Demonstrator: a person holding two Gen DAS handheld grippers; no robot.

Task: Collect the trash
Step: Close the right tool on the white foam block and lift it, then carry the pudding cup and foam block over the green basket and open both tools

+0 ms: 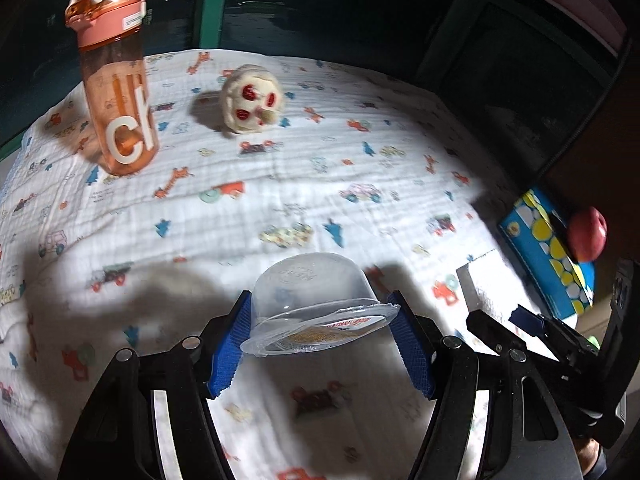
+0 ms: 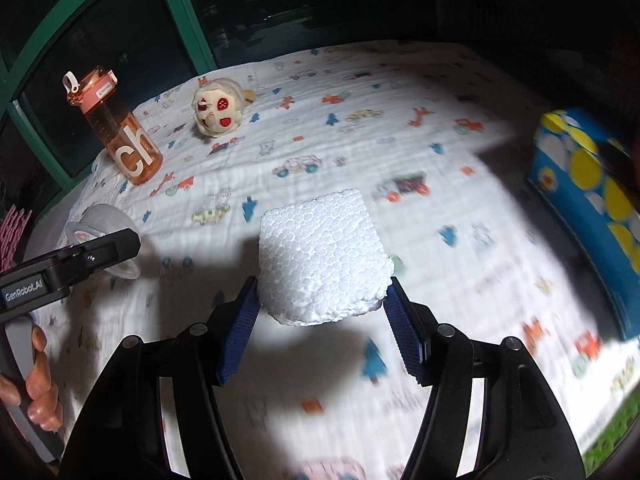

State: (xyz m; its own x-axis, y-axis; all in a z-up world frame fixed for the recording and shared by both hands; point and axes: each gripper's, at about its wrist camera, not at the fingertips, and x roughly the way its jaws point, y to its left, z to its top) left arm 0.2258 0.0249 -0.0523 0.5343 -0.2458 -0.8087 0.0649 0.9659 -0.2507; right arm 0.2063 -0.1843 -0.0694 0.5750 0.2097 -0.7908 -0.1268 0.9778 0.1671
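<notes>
A dark room; a table under a white cloth (image 1: 280, 184) printed with little cars. The left gripper (image 1: 320, 344) pinches an empty clear plastic cup (image 1: 316, 292) by its sides, at 6 o'clock in its view. The right gripper (image 2: 320, 316) clasps a white foam block (image 2: 324, 256), held clear of the cloth. Both look light; the cup is thin and slippery, likely to buckle, while the foam crumbles, so squeeze its flat sides gently. A blue box (image 2: 580, 184) sits at 3 o'clock.

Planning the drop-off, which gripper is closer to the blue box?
Right. The right gripper, holding the foam block, sits nearer the blue box. The left gripper, holding the plastic cup, is farther, on the right gripper's other side.
</notes>
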